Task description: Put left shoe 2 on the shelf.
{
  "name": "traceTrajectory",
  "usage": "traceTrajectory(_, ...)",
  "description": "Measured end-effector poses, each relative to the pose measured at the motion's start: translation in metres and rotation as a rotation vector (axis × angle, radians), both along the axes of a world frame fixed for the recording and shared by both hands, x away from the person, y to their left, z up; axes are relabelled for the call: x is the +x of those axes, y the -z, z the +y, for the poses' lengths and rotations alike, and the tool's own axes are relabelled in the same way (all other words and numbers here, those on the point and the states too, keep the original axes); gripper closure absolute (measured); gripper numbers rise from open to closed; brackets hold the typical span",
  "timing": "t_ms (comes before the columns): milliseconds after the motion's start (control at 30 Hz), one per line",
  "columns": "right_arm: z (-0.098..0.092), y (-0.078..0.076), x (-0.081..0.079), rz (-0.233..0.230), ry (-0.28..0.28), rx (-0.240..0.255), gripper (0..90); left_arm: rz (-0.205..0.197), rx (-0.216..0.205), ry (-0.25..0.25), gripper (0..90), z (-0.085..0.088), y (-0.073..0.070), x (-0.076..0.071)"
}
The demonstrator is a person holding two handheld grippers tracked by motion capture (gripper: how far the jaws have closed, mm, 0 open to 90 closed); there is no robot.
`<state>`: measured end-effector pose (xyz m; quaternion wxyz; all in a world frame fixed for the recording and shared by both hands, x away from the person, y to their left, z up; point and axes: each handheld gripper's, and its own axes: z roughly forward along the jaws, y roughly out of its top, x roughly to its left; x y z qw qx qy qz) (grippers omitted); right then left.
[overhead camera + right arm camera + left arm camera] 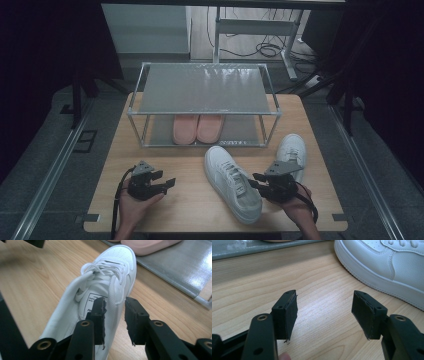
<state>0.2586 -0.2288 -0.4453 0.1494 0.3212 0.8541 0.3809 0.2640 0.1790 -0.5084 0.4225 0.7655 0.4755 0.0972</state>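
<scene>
A white sneaker [232, 185] lies on the wooden table [185, 200], toe toward the rack; it also shows in the left gripper view [387, 265] and the right gripper view [112, 272]. My right gripper [256, 180] [115, 312] sits at the sneaker's heel. One jaw is over the shoe's opening and the other outside its side wall, with a gap left at the pads, so it is open. A second white sneaker [292, 152] lies farther right. My left gripper [166, 182] [324, 307] hovers over bare wood left of the sneaker, open and holding nothing.
A two-tier metal shoe rack [135, 114] stands at the back of the table. A pair of pink slippers [197, 127] [150, 245] rests on its lower shelf [180, 267]. The top shelf is bare. Cables and a desk frame lie on the floor beyond.
</scene>
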Motion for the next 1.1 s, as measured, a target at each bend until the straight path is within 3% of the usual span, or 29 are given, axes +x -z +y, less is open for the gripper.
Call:
traceTrajectory(233, 0.019, 0.011, 0.011, 0.015, 0.014, -0.048, 62.9, 0.004, -0.008, -0.004, 38.2, 0.001, 0.0, 0.001)
traceTrajectory(400, 0.028, 0.015, 0.017, 0.01, 0.064, -0.092, 62.8, 0.0, -0.009, -0.007, 38.3, 0.002, 0.0, 0.0)
traceTrajectory(600, 0.031, 0.021, 0.021, 0.017, 0.095, -0.087, 63.2, 0.002, -0.007, -0.002, 38.3, 0.0, 0.0, 0.0)
traceTrajectory(800, 0.031, 0.024, 0.023, 0.045, 0.105, -0.044, 73.7, 0.004, -0.004, -0.001, 38.3, -0.001, 0.0, 0.0)
traceTrajectory(1100, 0.033, 0.025, 0.019, 0.007, 0.134, -0.05, 79.4, 0.002, -0.007, -0.002, 38.7, 0.0, -0.001, 0.0)
